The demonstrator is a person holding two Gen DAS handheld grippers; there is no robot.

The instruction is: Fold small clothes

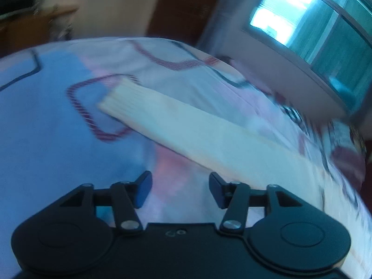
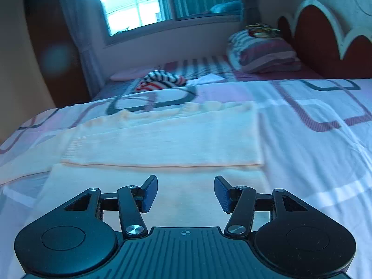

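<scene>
A pale cream knitted garment (image 2: 162,139) is seen lying flat on the bed (image 2: 313,162), across the middle of the right wrist view, with one layer already laid over another so that a straight folded edge runs across the frame just above the gripper. In the left wrist view, which is blurred, the same garment (image 1: 186,127) appears as a long pale band running from the centre left down to the lower right.

The right gripper (image 2: 186,193) is held with its jaws parted above the lower layer of the knit; nothing is seen between the blue pads (image 2: 150,194). The left gripper (image 1: 180,189) is likewise parted and empty, set over the patterned bedcover at the near edge of the garment, not touching it as far as can be told.

The garment is judged to be light, soft and limp, with a ribbed texture that should give the pads good purchase rather than slip. No stiffness can be expected: any lifted part will sag, and the stacked layers may be dragged out of line if only the top one is pinched. A hold is best taken at the corners or along the hem at the lower edge, both layers being caught together, one corner per gripper, so that the next fold is carried over evenly.

A striped bundle of clothing (image 2: 162,80) lies further back on the bed, near the window (image 2: 139,4), and a pillow (image 2: 262,53) rests at the upper right.
</scene>
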